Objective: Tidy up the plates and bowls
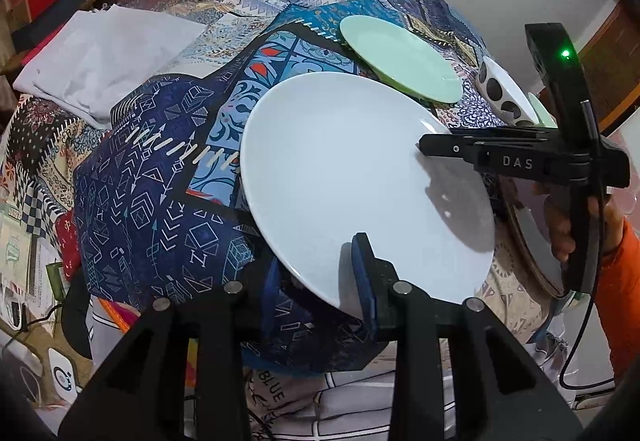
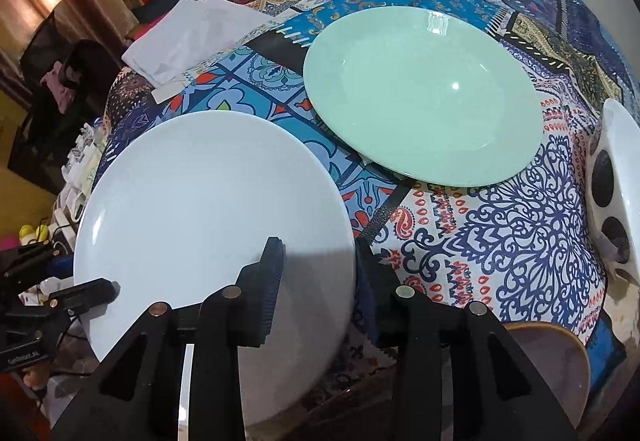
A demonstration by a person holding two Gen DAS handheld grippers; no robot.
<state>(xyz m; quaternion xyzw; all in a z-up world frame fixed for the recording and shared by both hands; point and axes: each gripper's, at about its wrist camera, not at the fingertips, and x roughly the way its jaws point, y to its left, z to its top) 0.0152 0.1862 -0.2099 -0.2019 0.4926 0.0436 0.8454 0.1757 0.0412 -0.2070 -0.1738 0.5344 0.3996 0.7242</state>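
Observation:
A large white plate (image 1: pixel 360 181) (image 2: pixel 212 209) sits tilted over the near edge of the patchwork-covered table (image 1: pixel 152 201). My left gripper (image 1: pixel 316 269) is shut on its near rim, one finger on top and the other underneath. My right gripper (image 2: pixel 320 261) clamps the rim on another side in the same way; it reaches in from the right (image 1: pixel 422 147) in the left wrist view. My left gripper (image 2: pixel 112 287) shows at the plate's lower left edge in the right wrist view. Beyond lies a pale green plate (image 1: pixel 400 57) (image 2: pixel 420 93) flat on the cloth.
A white bowl with black dots (image 1: pixel 502 89) (image 2: pixel 616 177) stands at the right beside the green plate. A brown-rimmed plate (image 1: pixel 532 237) (image 2: pixel 560 361) lies near the right front edge. Folded white cloth (image 1: pixel 100 57) (image 2: pixel 192 37) rests at the far left. An orange sleeve (image 1: pixel 624 261) holds the right gripper.

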